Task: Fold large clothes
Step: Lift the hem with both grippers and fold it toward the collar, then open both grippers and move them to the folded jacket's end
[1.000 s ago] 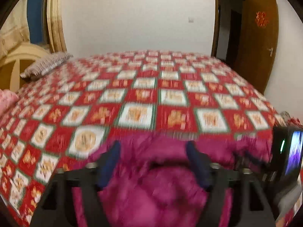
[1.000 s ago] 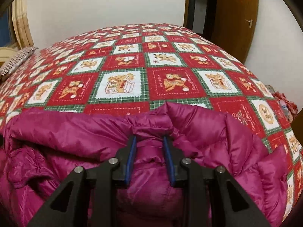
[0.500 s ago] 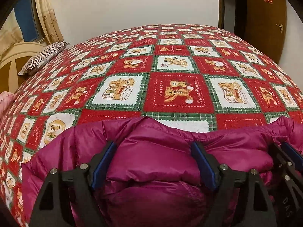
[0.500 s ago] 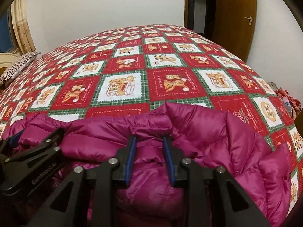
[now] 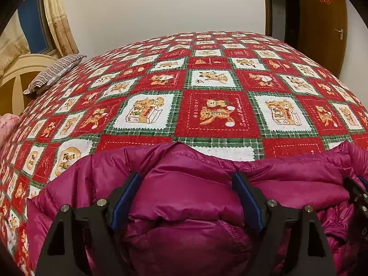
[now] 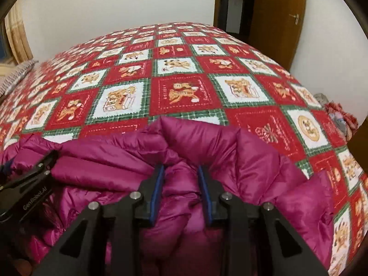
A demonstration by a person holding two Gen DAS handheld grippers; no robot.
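Both grippers sit on the jacket [image 5: 184, 197] at the bedspread's [image 5: 216, 112] near edge. Left gripper [image 5: 186, 191], airborne and blurred a second ago, now straddles it, jaws wide; right gripper [image 6: 181, 179] stays clamped on a fold. Next fold can start.

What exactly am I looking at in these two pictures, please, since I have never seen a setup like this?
No robot here: a person holds a two-finger tool in each hand, and a fisheye camera on each looks forward along its fingers. One picture is from the left tool, the other from the right tool; the black arms with blue pads at the bottom are the fingers. Both reach over a bed with a red, white and green teddy-bear bedspread. On it lies a puffy magenta down jacket, which is to be folded. The right tool pinches a bunch of the jacket; the left is spread wide around a bulge of it. A striped pillow lies at the far left, and a wooden door stands behind.
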